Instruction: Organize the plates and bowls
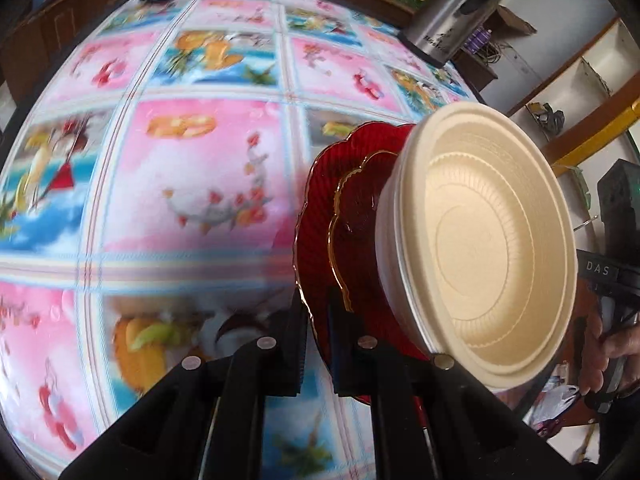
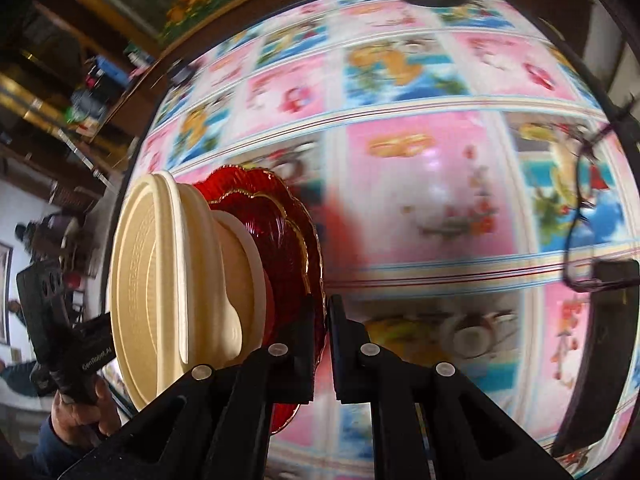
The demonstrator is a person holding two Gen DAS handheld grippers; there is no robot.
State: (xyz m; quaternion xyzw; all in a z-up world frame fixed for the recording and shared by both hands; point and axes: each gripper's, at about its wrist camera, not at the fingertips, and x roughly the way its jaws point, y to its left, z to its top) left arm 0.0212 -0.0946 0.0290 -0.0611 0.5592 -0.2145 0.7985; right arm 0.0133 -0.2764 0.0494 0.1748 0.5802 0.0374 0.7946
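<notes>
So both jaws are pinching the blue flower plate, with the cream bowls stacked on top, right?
Nearly. The plate is red, not blue, with a wavy gold-edged rim; the left wrist view shows it plainly. The rest holds: the left gripper and right gripper each pinch its rim, and the cream bowls are stacked on it.

Tablecloth (image 1: 192, 168) mostly bare, steel flask (image 1: 452, 12) (far edge) obstructing
</notes>
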